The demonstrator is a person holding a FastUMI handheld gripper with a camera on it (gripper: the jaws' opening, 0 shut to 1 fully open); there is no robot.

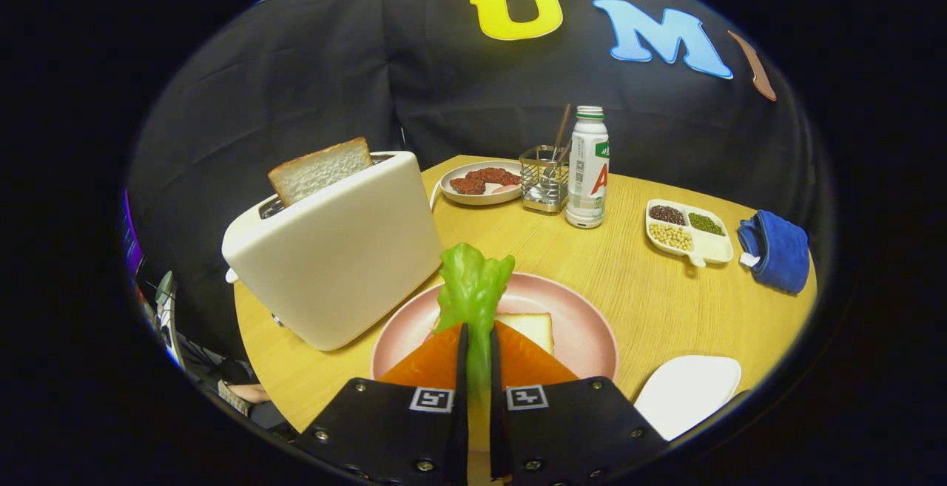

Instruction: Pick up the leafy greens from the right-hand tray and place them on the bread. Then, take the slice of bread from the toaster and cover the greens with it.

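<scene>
My gripper (477,338) is shut on the leafy greens (472,290), a light green leaf that sticks up past the fingertips. It hangs over the pink plate (584,323), where a slice of bread (531,328) lies just beyond the fingers, partly hidden by them. Left of the plate stands a cream toaster (336,253) with a second slice of bread (318,169) poking out of its slot. A white tray (688,391) lies to the right of the fingers, near the table edge.
On the round wooden table (636,286) stand a plate of red-brown pieces (481,181), a wire holder with utensils (544,177), a white bottle (588,168), a divided dish of beans (688,238) and a blue cloth (777,249).
</scene>
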